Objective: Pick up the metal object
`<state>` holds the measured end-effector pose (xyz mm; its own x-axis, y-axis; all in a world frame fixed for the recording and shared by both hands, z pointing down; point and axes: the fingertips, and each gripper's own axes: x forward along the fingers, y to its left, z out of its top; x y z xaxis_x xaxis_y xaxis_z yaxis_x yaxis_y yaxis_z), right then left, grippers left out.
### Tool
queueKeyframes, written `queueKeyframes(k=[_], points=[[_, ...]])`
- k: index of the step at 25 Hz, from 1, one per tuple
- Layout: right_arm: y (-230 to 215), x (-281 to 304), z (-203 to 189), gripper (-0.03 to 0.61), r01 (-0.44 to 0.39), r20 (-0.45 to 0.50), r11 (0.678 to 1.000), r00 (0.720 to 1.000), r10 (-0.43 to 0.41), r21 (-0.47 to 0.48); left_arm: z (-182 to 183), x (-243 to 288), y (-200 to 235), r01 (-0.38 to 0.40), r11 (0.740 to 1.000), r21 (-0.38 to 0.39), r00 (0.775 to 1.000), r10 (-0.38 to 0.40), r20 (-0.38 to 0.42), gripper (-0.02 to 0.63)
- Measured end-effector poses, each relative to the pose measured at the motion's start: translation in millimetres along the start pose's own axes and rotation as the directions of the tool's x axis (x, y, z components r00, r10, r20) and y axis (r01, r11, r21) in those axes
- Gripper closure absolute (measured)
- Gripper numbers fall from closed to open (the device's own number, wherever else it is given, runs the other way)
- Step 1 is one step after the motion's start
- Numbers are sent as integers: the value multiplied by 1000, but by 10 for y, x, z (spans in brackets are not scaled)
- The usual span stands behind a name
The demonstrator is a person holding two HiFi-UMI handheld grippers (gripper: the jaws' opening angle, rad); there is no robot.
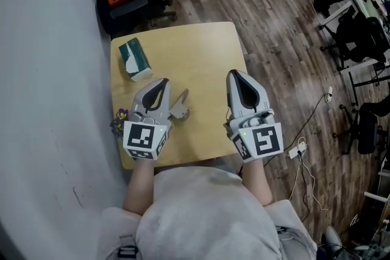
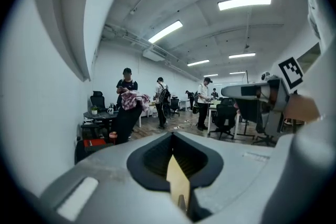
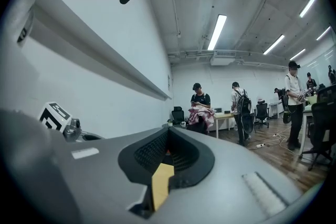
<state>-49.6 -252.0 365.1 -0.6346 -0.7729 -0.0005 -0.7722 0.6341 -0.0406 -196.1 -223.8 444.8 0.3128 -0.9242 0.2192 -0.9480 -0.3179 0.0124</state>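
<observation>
The metal object (image 1: 179, 109), a small silvery bracket-like piece, lies on the wooden table (image 1: 201, 52) just right of my left gripper (image 1: 163, 81). That gripper is shut with nothing between its jaws, and its tips rest a little beyond and to the left of the metal piece. My right gripper (image 1: 235, 73) is near the table's right edge, also shut and holding nothing. In the left gripper view the closed jaws (image 2: 172, 137) point out at the room, and the metal object is hidden. The right gripper view shows its closed jaws (image 3: 167, 131) facing the room too.
A green and white box (image 1: 134, 58) lies at the table's back left. A small purple flower-like item (image 1: 119, 119) sits at the left edge by my left gripper. A grey wall runs along the left. A black bag (image 1: 125, 3) and cables lie on the wood floor beyond.
</observation>
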Motion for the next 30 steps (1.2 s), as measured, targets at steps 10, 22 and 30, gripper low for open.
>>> queueKeyframes(k=[10,22,30], points=[[166,-18,-466,577,3,-116,1000,993,-1,23,-1079,143,-268,164,983,-79,944,-180,-276,506],[255,-141,-671,577,26,-174,999,985,-21,29,-1987,117,-588,285,950,-126,826,-310,-471,270],[247,-190,-697,577,44,-189,999,981,-40,19,-2393,84,-597,285,950,-130,771,-308,-558,241]])
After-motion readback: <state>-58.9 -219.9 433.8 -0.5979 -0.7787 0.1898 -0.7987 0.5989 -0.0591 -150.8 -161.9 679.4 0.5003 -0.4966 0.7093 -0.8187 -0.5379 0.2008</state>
